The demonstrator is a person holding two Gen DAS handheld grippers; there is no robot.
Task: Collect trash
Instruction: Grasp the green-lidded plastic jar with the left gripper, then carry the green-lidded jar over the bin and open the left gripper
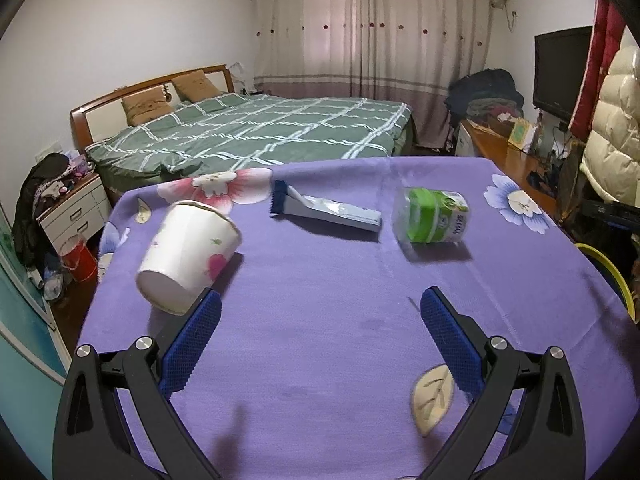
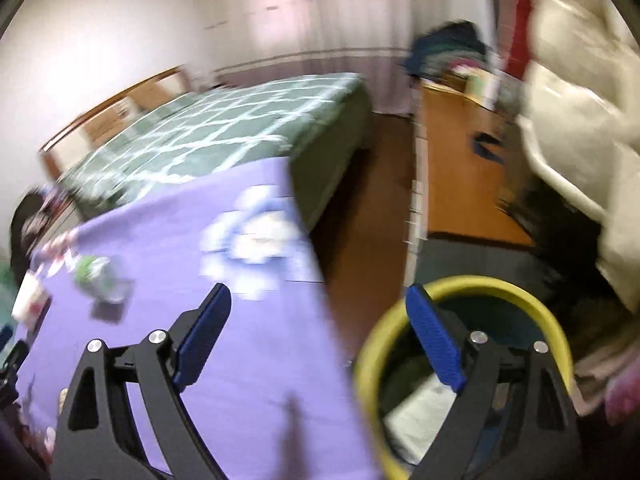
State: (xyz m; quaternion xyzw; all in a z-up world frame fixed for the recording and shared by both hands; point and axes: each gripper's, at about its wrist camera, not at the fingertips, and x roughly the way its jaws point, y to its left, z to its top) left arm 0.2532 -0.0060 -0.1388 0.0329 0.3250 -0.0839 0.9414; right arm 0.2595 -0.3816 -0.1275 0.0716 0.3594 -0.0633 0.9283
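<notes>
Three pieces of trash lie on the purple floral tablecloth (image 1: 320, 360): a white paper cup (image 1: 188, 256) on its side, a flattened blue-and-white carton (image 1: 324, 210), and a clear tub with a green label (image 1: 432, 216). My left gripper (image 1: 320, 294) is open above the cloth with nothing between its fingers; the cup's base lies just beyond its left fingertip. In the blurred right wrist view, my right gripper (image 2: 318, 291) is open and empty over the table's right edge. Its right finger hangs over a yellow-rimmed bin (image 2: 368, 360) that holds a pale flat piece (image 2: 424, 408). The tub (image 2: 96, 276) and cup (image 2: 30, 296) show far left.
The bin's yellow rim (image 1: 612, 276) sits off the table's right side. A green checked bed (image 1: 260, 132) stands beyond the table, with a nightstand (image 1: 76, 208) and red bucket (image 1: 80, 264) at left. A wooden desk (image 1: 504, 152), a TV (image 1: 560, 72) and a hanging cream coat (image 1: 612, 132) are at right.
</notes>
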